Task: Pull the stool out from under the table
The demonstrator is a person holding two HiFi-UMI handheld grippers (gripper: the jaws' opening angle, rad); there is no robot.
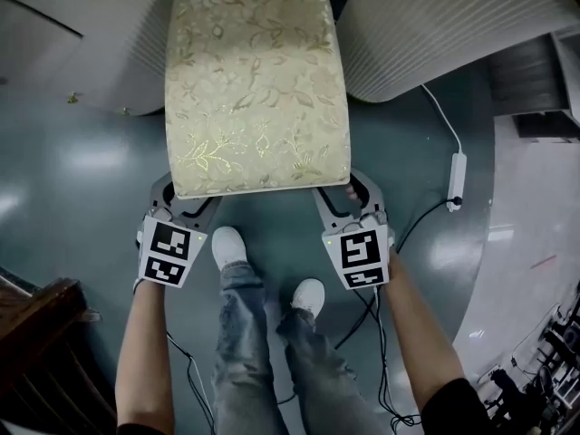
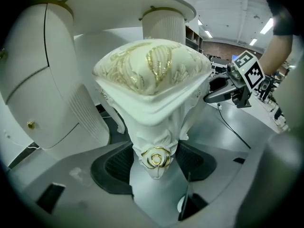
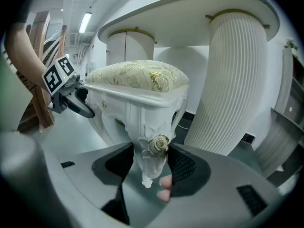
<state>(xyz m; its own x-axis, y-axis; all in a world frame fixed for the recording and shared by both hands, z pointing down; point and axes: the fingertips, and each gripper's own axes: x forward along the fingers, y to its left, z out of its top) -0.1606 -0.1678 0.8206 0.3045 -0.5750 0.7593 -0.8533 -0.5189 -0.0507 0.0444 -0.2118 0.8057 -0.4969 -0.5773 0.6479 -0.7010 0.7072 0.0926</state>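
Stool (image 1: 256, 84) with a gold-flowered cream cushion stands on the grey floor (image 1: 82, 152), its far end meeting the edge of the white table (image 3: 190, 13). From the head view the cushion hides the carved white legs, and both grippers' tips vanish under the seat's near corners. The left gripper (image 1: 188, 202) is clamped on the near-left corner leg. The right gripper (image 1: 347, 205) is clamped on the near-right leg, with two fingertips (image 3: 164, 188) showing beside its pad. A ribbed pedestal (image 1: 444, 34) stands close on the right of the stool and a smooth cabinet pedestal (image 1: 91, 53) on the left. Open floor lies on the near side around the person's white shoes (image 1: 228, 246). A cable with a switch (image 1: 458, 175) trails at right, and dark wooden furniture (image 1: 36, 333) is cut off at near left.
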